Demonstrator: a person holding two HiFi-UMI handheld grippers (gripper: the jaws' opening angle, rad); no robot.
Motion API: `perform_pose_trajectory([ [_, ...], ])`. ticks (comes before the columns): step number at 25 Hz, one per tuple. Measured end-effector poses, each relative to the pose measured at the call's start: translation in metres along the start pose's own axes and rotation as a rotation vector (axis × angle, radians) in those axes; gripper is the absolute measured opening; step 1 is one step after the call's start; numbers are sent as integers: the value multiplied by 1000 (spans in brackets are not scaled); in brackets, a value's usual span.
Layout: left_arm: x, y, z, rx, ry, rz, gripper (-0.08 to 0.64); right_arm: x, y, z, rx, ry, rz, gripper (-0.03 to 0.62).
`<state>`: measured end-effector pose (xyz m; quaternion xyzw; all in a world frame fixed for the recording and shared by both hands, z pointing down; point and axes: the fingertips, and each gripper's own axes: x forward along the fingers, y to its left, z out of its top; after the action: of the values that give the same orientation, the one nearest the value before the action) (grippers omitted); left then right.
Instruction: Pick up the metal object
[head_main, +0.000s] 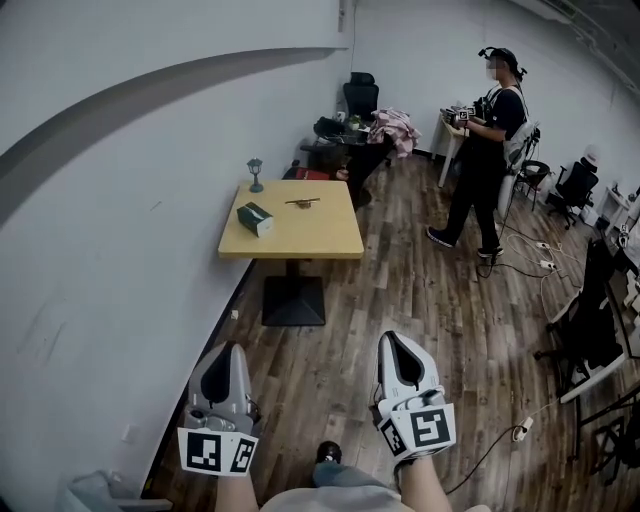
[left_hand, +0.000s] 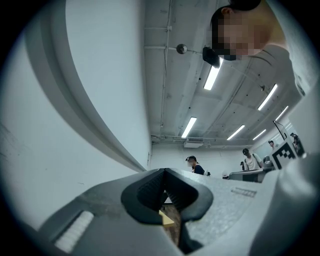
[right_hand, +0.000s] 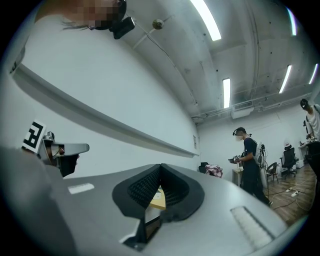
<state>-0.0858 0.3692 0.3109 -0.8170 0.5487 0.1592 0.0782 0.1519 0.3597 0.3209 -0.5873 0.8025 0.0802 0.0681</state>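
L gripper & R gripper, both w/ jaws closed tip to tip, holding nothing.
Metal object lies on wooden table well ahead of both; green box beside it, contents not visible.

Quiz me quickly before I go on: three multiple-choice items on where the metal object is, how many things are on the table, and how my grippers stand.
1. Where is the metal object?
A. on the floor
B. on the yellow table
C. on a chair

2. How many things are on the table?
A. one
B. three
C. six

3. How do the left gripper and right gripper stand?
A. both shut, empty
B. both open
C. one open, one shut

Answers:
1 B: it lies on the tabletop's far half.
2 B: the metal object, a dark box and a small lamp.
3 A: in each gripper view the tips meet with nothing between.
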Motion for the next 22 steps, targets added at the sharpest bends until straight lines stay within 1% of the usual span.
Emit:
perform_pose_trajectory([
  [7, 61, 11, -16, 10, -1, 10, 5, 58, -32, -5, -1, -15, 19, 2],
  [13, 107, 7, -24, 24, -27, 6, 5, 89, -57, -10, -29, -25, 40, 2],
  [17, 120, 0, -35, 38, -23, -2, 5, 101, -72, -21, -15, -14, 47, 2],
  [22, 131, 6, -47, 24, 5, -1, 5, 121, -73, -28, 1, -6, 61, 2],
])
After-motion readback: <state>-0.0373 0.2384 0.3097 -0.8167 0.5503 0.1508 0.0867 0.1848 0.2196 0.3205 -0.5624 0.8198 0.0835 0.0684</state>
